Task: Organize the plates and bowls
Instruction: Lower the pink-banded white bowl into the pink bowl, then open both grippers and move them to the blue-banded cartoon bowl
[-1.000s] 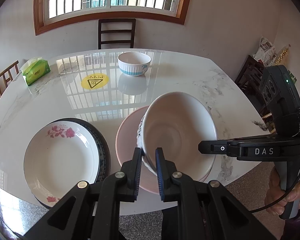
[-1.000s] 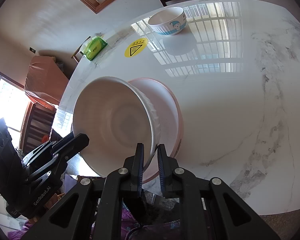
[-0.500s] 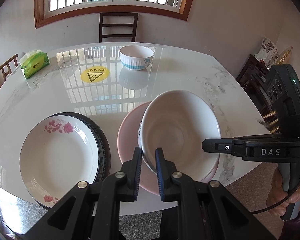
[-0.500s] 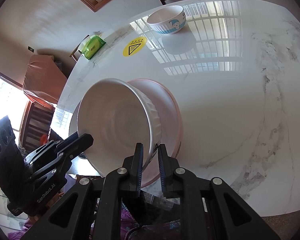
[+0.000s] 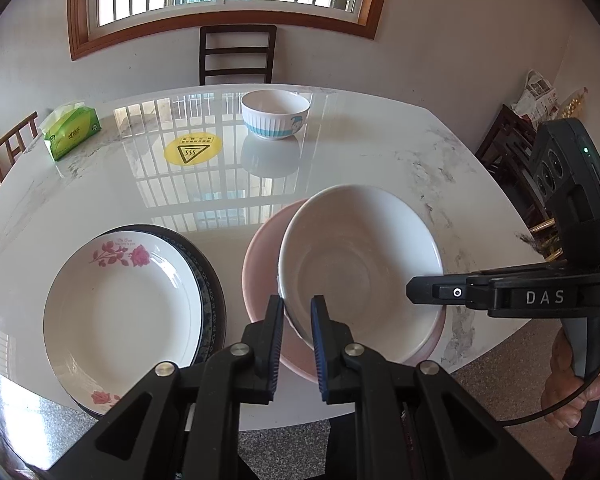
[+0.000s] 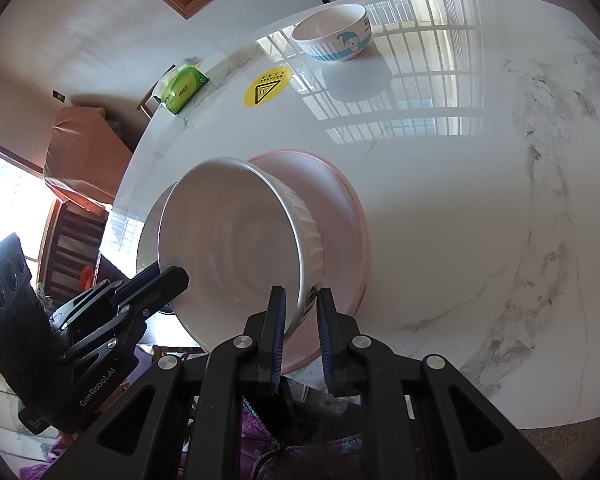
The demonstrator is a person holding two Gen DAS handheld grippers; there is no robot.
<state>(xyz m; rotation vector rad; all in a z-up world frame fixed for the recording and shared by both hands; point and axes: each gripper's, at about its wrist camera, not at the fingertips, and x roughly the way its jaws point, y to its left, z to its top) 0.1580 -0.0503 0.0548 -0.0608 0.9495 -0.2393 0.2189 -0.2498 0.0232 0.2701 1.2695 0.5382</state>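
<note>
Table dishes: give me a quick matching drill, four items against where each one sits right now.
Items:
1. large white bowl
2. rose plate
3. small blue-striped bowl
4. tissue pack

Places:
A. far side of the table, by the chair
B. far left edge of the table
C. on the dark-rimmed plate
D. over the pink plate, rim between both sets of fingers

Pairs: 1-D, 2-C, 3-A, 4-B

Black two-finger grippers, left gripper (image 5: 296, 320) and right gripper (image 6: 300, 316), ribbed fingers (image 5: 274, 336), silver screws, white "DAS" lettering, bare-skinned hand (image 5: 580, 384)
</note>
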